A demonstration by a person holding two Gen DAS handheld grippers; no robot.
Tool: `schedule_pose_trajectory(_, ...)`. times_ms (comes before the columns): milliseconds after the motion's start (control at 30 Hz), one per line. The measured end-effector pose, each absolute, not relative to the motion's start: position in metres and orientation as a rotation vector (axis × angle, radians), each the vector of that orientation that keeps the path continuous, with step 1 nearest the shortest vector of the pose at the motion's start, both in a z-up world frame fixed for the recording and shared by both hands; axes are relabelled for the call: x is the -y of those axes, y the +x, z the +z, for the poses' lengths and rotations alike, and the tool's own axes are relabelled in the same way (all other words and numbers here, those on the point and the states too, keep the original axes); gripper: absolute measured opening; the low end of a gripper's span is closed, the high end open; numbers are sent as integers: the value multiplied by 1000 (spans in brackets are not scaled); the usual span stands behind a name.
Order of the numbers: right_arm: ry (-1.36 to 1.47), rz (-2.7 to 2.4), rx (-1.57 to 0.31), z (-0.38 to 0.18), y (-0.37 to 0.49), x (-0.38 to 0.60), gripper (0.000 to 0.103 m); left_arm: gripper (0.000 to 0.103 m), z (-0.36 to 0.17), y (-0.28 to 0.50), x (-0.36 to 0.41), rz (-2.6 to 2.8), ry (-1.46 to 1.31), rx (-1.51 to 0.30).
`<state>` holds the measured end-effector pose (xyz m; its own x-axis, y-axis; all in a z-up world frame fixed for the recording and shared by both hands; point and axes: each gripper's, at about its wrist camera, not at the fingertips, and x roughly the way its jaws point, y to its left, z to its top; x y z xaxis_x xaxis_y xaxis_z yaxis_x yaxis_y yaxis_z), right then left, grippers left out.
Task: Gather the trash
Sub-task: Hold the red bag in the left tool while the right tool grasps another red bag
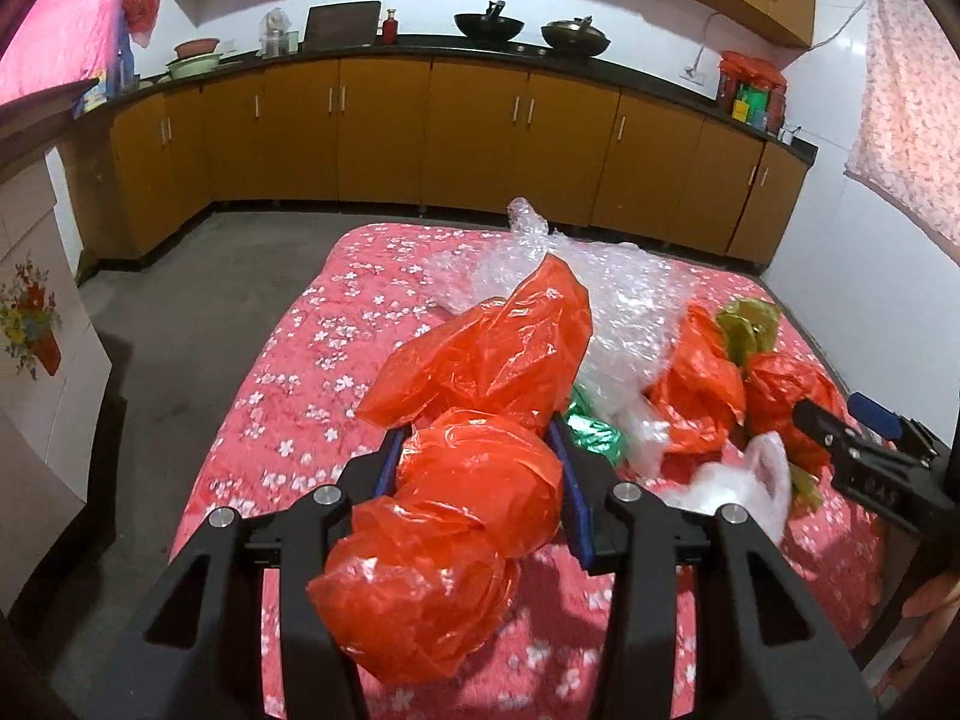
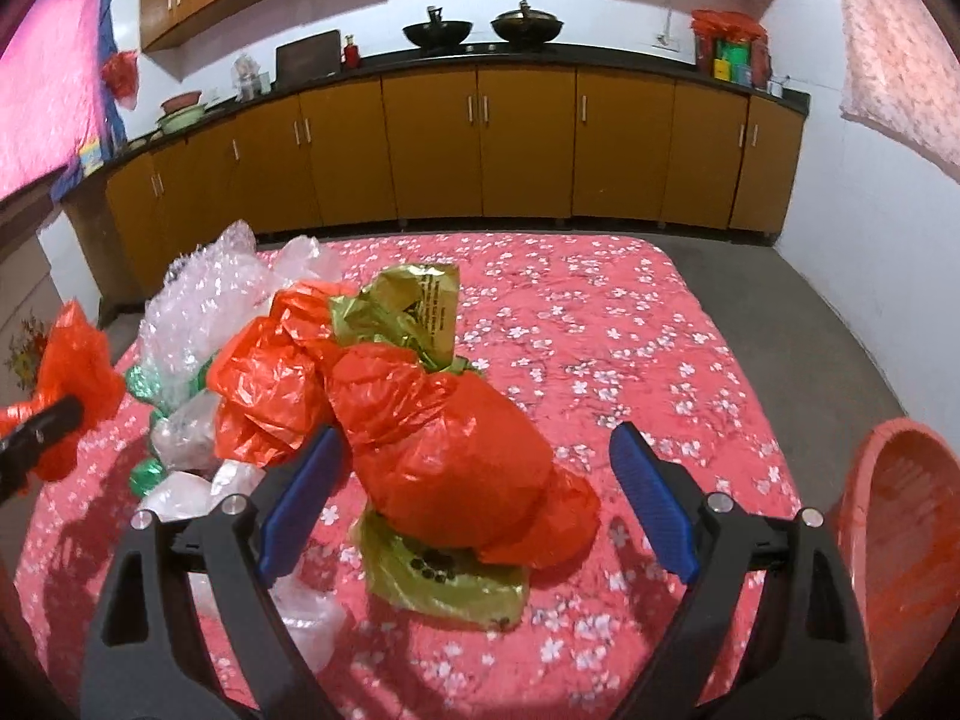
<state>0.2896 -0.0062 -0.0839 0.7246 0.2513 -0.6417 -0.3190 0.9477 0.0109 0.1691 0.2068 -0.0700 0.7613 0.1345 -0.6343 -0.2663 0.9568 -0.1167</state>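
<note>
Left gripper [image 1: 477, 480] has 1 red bag [image 1: 456, 516] clamped, lifted off the table [image 1: 288, 360]. Right gripper [image 2: 474, 504] gapes around another red bag [image 2: 456, 450], not pinching. Next I'd guess: squeeze, then carry to the bin [image 2: 900, 540].

The right hand-held gripper [image 2: 474, 468] stands wide open around a red bag [image 2: 456, 444] on the floral table [image 2: 630, 324].

Glossy crinkled plastic bags [image 1: 480, 474] (thin film), matt cloth tablecloth [image 2: 600, 312].
</note>
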Motion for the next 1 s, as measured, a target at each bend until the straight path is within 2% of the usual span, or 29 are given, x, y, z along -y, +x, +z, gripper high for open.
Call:
schedule_pose_trajectory(167, -142, 332, -715, -90, 298, -1, 86, 46, -71, 175, -207, 223, -209, -675)
schedule_pose_trajectory(300, -156, 344, -734, -93, 301, -3, 66, 46, -71, 175, -207, 217, -216, -672)
schedule_pose_trajectory(433, -175, 355, -739, -94, 299, -7, 60, 46, -70, 172, -204, 213, -214, -669)
schedule_pose_trajectory(1000, -93, 313, -681, -52, 256, 32, 58, 46, -42, 150, -188, 178, -212, -617)
